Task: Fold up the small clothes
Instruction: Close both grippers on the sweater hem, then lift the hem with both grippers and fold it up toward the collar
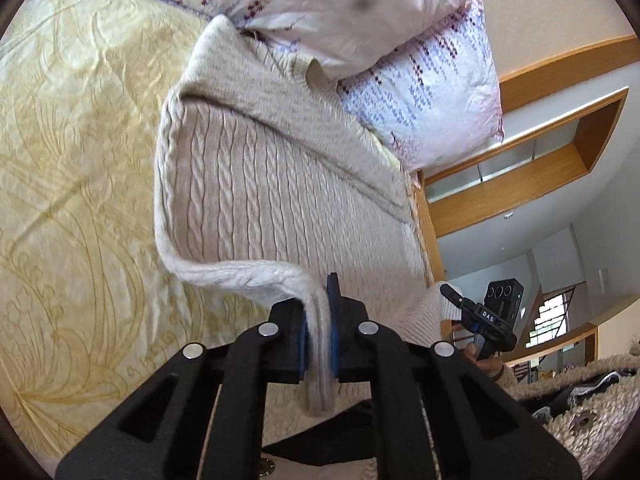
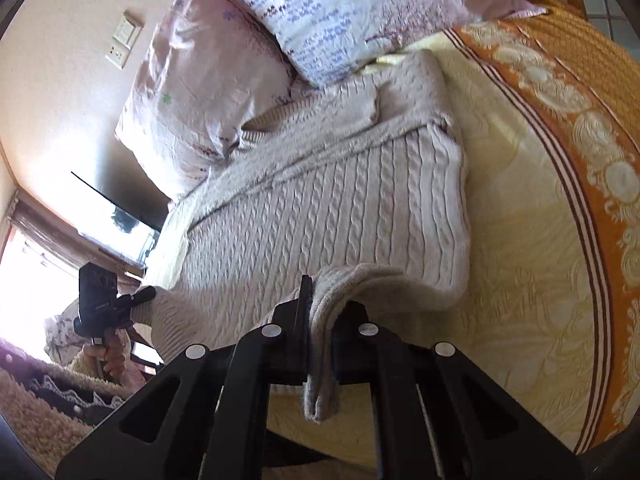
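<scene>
- My left gripper is pinching the near hem of the cable-knit sweater, jaws pressed together on a doubled fold of knit that is hanging down between the blue pads; my right gripper is clamping the other hem corner the same way, wool bunching between its jaws.
- The sweater is lying across the yellow quilted bedspread, its collar end touching the floral pillows; a sleeve is already lying folded slantwise across its upper part; the hem is rising off the bed at both pinches while the body is lying flat.
- I am judging the step in hand to be the bottom-to-top fold, with both corners gripped and lifting.
- The next move is calling for carrying both corners together, level with each other, toward the collar, keeping the hem taut between them so the knit is not sagging or skewing; then lowering it square onto the shoulders before letting go.
- The only writing I am reading is "DAS", white letters on the right gripper's body as seen from my left camera; the wall switch plate is bearing nothing legible.
</scene>
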Demonstrator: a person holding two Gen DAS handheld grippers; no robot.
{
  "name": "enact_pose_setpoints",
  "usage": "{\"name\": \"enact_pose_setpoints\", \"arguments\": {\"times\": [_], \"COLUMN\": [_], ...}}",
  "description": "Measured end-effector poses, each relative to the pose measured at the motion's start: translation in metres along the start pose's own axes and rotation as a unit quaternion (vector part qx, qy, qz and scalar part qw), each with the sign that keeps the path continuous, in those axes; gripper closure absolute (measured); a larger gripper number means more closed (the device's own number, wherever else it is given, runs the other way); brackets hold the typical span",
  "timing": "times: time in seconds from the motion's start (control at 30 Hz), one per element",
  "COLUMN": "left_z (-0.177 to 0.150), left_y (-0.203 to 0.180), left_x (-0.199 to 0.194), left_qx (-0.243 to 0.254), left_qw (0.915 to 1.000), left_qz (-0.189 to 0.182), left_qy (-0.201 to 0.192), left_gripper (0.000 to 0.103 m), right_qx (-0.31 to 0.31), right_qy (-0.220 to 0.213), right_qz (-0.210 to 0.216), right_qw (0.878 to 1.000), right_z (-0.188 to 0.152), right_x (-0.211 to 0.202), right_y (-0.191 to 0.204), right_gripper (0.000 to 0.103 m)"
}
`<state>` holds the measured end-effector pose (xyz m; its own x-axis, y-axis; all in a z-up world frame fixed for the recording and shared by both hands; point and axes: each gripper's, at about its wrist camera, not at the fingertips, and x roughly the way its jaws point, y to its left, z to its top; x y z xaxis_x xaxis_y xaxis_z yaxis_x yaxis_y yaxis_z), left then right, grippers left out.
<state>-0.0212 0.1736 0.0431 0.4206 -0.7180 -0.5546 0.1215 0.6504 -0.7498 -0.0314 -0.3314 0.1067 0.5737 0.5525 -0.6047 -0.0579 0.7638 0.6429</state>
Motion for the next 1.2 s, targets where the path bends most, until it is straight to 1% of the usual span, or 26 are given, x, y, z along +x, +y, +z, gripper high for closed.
{"name": "enact_pose_setpoints", "arguments": {"times": [0.1, 0.17, 0.3, 0.57, 0.73, 0.8, 0.87, 0.93, 0.97, 1.0, 1.03, 1.07, 1.1, 1.13, 1.2], "left_z": [0.018, 0.027, 0.044, 0.073, 0.101, 0.114, 0.128, 0.140, 0.144, 0.149, 0.151, 0.152, 0.152, 0.153, 0.151], "left_y": [0.004, 0.007, 0.001, -0.005, -0.008, -0.008, -0.007, -0.004, -0.001, 0.002, 0.005, 0.006, 0.006, 0.005, 0.004], "left_x": [-0.012, -0.018, -0.017, -0.017, -0.019, -0.021, -0.018, -0.012, -0.008, -0.001, 0.005, 0.011, 0.019, 0.026, 0.039], "left_qx": [-0.021, -0.032, -0.021, -0.012, -0.007, -0.007, -0.005, -0.009, -0.014, -0.019, -0.023, -0.020, -0.017, -0.010, 0.007], "left_qw": [0.9981, 0.9960, 0.9950, 0.9918, 0.9868, 0.9836, 0.9818, 0.9826, 0.9842, 0.9869, 0.9891, 0.9917, 0.9941, 0.9958, 0.9974], "left_qz": [0.003, 0.003, 0.010, 0.005, 0.004, 0.000, 0.002, 0.002, 0.000, -0.003, 0.002, 0.005, 0.011, 0.025, 0.048], "left_qy": [-0.057, -0.083, -0.097, -0.127, -0.162, -0.180, -0.190, -0.186, -0.177, -0.160, -0.145, -0.127, -0.106, -0.087, -0.052], "left_gripper": [0.095, 0.095, 0.095, 0.095, 0.095, 0.095, 0.096, 0.096, 0.096, 0.095, 0.092, 0.084, 0.063, 0.049, 0.048], "right_qx": [0.019, 0.030, 0.035, 0.027, 0.023, 0.018, 0.013, 0.011, 0.011, 0.012, 0.014, 0.015, 0.017, 0.021, 0.025], "right_qy": [-0.044, -0.062, -0.084, -0.114, -0.147, -0.150, -0.148, -0.144, -0.143, -0.142, -0.140, -0.137, -0.134, -0.130, -0.125], "right_qz": [0.015, 0.029, 0.044, 0.057, 0.058, 0.054, 0.054, 0.054, 0.054, 0.056, 0.056, 0.055, 0.054, 0.053, 0.052], "right_qw": [0.999, 0.997, 0.995, 0.991, 0.987, 0.987, 0.987, 0.988, 0.988, 0.988, 0.989, 0.989, 0.989, 0.990, 0.991], "right_z": [0.019, 0.029, 0.045, 0.068, 0.088, 0.096, 0.103, 0.109, 0.111, 0.113, 0.116, 0.117, 0.119, 0.120, 0.122], "right_x": [-0.003, -0.003, 0.000, 0.000, -0.006, -0.005, 0.000, 0.007, 0.010, 0.013, 0.015, 0.018, 0.021, 0.024, 0.028], "right_y": [0.002, 0.001, 0.005, 0.012, 0.014, 0.016, 0.017, 0.019, 0.018, 0.018, 0.016, 0.015, 0.014, 0.011, 0.008], "right_gripper": [0.095, 0.095, 0.095, 0.095, 0.095, 0.095, 0.095, 0.095, 0.095, 0.095, 0.095, 0.095, 0.095, 0.095, 0.095]}}
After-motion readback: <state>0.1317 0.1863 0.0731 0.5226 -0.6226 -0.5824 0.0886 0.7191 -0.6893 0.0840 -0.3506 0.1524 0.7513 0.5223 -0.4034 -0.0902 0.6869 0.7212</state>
